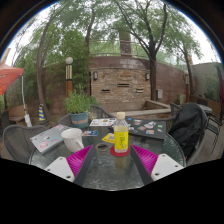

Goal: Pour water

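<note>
A yellow bottle (121, 135) with a white cap and a red band at its base stands upright on the round glass table (105, 172). It is just ahead of my gripper (113, 160), in line with the gap between the fingers. A small clear glass (101, 147) stands to the bottle's left, close to the left pink pad (80, 159). The right pad (146, 158) lies to the bottle's right. My fingers stand wide apart with nothing pressed between them. A white cup (73, 138) sits farther left on the table.
Papers and a magazine (48, 137) lie on the table's left side, more papers (150, 127) at the far side. A potted plant (79, 108) stands at the back left. A dark chair (187, 127) is at the right. A brick wall and trees lie beyond.
</note>
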Available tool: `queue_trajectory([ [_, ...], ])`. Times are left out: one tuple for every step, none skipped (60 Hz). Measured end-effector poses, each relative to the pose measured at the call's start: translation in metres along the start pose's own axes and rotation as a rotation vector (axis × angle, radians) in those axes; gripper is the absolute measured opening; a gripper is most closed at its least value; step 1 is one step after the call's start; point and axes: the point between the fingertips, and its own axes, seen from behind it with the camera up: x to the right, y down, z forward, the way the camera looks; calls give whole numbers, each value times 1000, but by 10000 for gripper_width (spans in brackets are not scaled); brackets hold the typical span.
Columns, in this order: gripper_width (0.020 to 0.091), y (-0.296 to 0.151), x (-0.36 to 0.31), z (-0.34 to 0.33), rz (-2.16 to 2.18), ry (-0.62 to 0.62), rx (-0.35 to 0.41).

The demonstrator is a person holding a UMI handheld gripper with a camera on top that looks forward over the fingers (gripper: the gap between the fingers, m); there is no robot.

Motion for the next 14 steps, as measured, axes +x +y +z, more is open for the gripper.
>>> queue_trajectory([
  [838,0,-3,-12,-10,1,3],
  [838,1,-5,-24,-18,3,8],
  [835,1,-7,-36,-25,6,13],
  [836,2,-9,-48,-30,12,16],
  [833,3,-9,-61,-34,16,17],
  [835,4,-11,-71,-38,19,19],
  [837,6,-14,-82,-44,18,21],
  [835,8,-17,-93,-50,14,23],
  [834,10,-20,-104,-54,9,26],
  [834,11,-23,-115,-57,5,28],
  [832,14,-26,-125,-58,2,29],
  [833,16,-29,-135,-59,-3,31],
  [833,18,-31,-145,-60,-9,35],
  [834,19,-34,-154,-59,-15,41],
])
